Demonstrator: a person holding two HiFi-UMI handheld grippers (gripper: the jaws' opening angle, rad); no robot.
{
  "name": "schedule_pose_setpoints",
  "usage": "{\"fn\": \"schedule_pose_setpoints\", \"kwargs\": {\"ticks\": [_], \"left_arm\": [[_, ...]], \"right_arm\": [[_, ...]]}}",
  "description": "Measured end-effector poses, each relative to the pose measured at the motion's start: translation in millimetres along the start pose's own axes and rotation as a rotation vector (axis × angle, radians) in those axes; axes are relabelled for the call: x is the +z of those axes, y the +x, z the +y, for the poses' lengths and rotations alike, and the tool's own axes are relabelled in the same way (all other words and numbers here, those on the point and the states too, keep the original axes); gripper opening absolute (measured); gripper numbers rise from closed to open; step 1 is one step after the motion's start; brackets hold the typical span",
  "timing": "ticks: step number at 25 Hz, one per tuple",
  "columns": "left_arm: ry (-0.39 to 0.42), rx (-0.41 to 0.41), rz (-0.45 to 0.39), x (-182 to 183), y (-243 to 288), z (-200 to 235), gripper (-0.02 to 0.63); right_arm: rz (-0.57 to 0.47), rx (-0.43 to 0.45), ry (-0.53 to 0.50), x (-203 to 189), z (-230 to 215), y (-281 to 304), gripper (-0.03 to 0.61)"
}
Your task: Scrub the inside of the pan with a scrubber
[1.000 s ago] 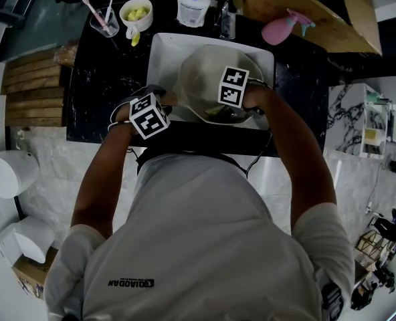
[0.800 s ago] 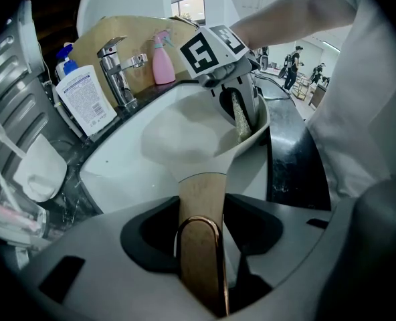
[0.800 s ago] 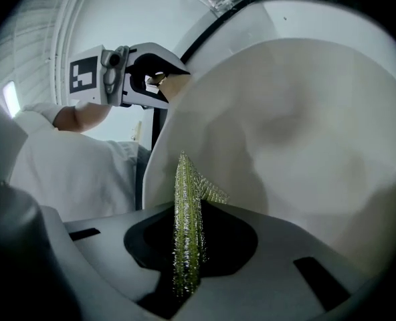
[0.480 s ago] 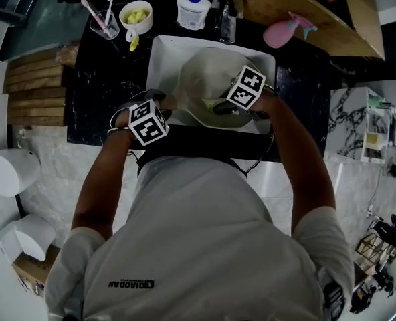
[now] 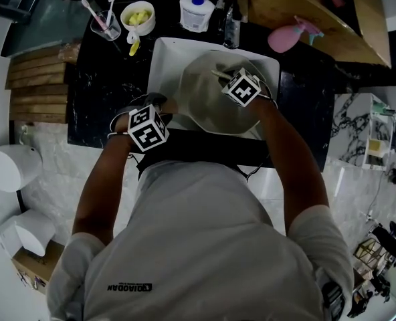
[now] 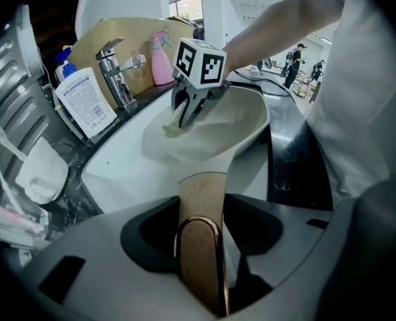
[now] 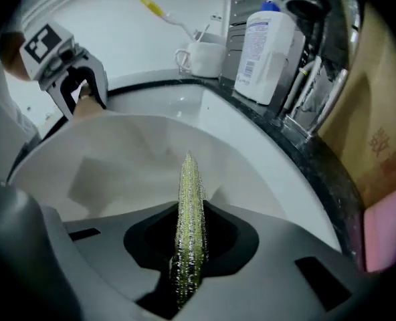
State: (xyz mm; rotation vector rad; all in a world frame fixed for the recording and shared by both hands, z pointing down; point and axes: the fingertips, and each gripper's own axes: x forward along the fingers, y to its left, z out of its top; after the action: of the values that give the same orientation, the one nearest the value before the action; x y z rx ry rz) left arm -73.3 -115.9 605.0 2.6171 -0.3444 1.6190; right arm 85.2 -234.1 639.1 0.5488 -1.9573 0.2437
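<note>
Pan [image 5: 215,105], cream and round, lies tilted in the white rectangular sink [image 5: 159,53]; left gripper [image 6: 201,243] has its jaws clamped on the pale wooden handle [image 6: 201,192]; right gripper [image 7: 188,253] pinches a thin yellow-green scrubber pad [image 7: 190,186] inside the pan, seemingly touching its inner wall.

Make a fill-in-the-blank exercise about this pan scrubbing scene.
The right gripper is shut on the yellow-green ____.
The left gripper is shut on the pan's wooden ____.
The pan lies in the white ____.
The spray bottle is ____.
Missing words: scrubber; handle; sink; pink.
</note>
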Motion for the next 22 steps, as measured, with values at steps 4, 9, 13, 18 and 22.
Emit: {"fn": "schedule_pose_setpoints", "kwargs": {"ticks": [4,9,13,18,22], "left_arm": [[-0.001,-0.004,-0.001,0.5,0.4,0.3,0.210],[0.006,0.005,-0.002,0.1,0.3,1.7,0.210],[0.005,0.003,-0.003,-0.1,0.7,1.6,0.210],[0.003,-0.001,-0.004,-0.7,0.4,1.4,0.210],[0.003,-0.002,-0.003,-0.4,0.5,1.2,0.210]], "right_arm": [[0.039,-0.104,-0.188,4.9,-0.9,16.2,0.075],[0.100,-0.098,-0.367,2.3,17.9,36.4,0.075],[0.106,-0.049,-0.351,1.0,27.7,45.0,0.077],[0.102,-0.022,-0.329,2.3,33.8,46.4,0.075],[0.081,0.016,-0.325,5.5,41.6,42.6,0.075]]}}
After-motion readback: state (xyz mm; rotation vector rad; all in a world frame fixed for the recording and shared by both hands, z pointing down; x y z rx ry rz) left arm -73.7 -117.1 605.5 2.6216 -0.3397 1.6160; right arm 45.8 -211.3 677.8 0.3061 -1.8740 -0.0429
